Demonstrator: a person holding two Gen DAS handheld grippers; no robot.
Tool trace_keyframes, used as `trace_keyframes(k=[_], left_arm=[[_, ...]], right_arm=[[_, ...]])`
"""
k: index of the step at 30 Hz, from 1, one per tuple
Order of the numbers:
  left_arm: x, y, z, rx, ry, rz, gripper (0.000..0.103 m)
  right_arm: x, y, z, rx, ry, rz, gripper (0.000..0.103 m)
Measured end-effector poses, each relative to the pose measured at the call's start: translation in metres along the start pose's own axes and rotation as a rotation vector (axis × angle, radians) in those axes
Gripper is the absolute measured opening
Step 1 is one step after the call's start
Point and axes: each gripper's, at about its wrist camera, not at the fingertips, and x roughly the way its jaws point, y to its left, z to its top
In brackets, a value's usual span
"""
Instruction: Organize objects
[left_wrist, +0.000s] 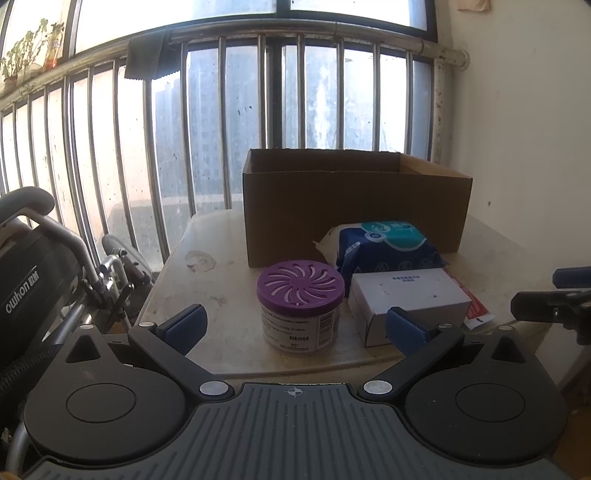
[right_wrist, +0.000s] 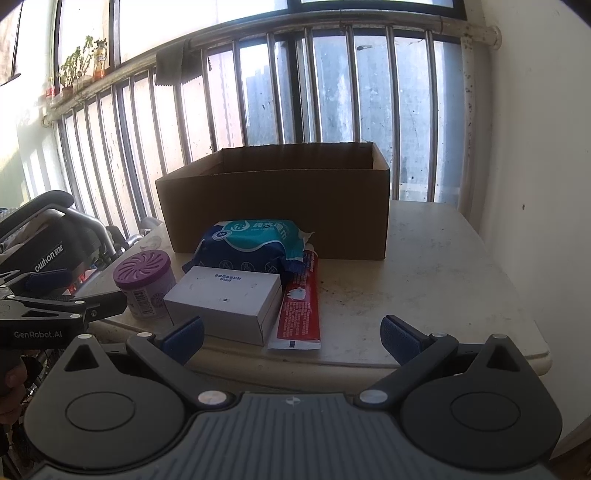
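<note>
An open cardboard box (left_wrist: 354, 206) (right_wrist: 277, 210) stands at the back of a pale table (left_wrist: 207, 266) (right_wrist: 436, 280). In front of it lie a blue wet-wipes pack (left_wrist: 384, 247) (right_wrist: 251, 243), a white carton (left_wrist: 406, 299) (right_wrist: 225, 299), a red toothpaste tube (right_wrist: 301, 302) (left_wrist: 476, 310) and a purple-lidded tub (left_wrist: 300, 306) (right_wrist: 146, 284). My left gripper (left_wrist: 295, 325) is open, level with the tub at the table's near edge. My right gripper (right_wrist: 291, 338) is open just before the tube and carton, holding nothing.
A metal railing (left_wrist: 258, 110) (right_wrist: 295, 92) and window run behind the table, a white wall (right_wrist: 535, 147) on the right. A folded wheelchair (left_wrist: 44, 280) (right_wrist: 51, 243) stands left of the table. Bare tabletop lies right of the tube.
</note>
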Motion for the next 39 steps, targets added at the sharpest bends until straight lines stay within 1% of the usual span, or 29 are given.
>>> trace_keyframes(k=[7,21,32,39], left_arm=[[-0.0012,-0.0024,-0.0003,0.008,-0.002,0.000,0.103],[-0.0035,-0.0019,-0.0014,0.015,-0.003,0.006,0.103],[-0.0020,0.0014,-0.0022,-0.003,0.000,0.010,0.103],[-0.0017,-0.0057,-0.0025,-0.005,0.007,0.001,0.103]], right_arm=[[-0.0027,0.0026,-0.0001,-0.022,-0.005,-0.012,0.103],[-0.0054,-0.0012,-0.0008,-0.001,-0.007,-0.014,0.103],[-0.0063,0.0058,-0.0004,-0.012,-0.008,-0.009,0.103],[-0.0041,0.0064,-0.0030,-0.019,-0.002,-0.014,0.103]])
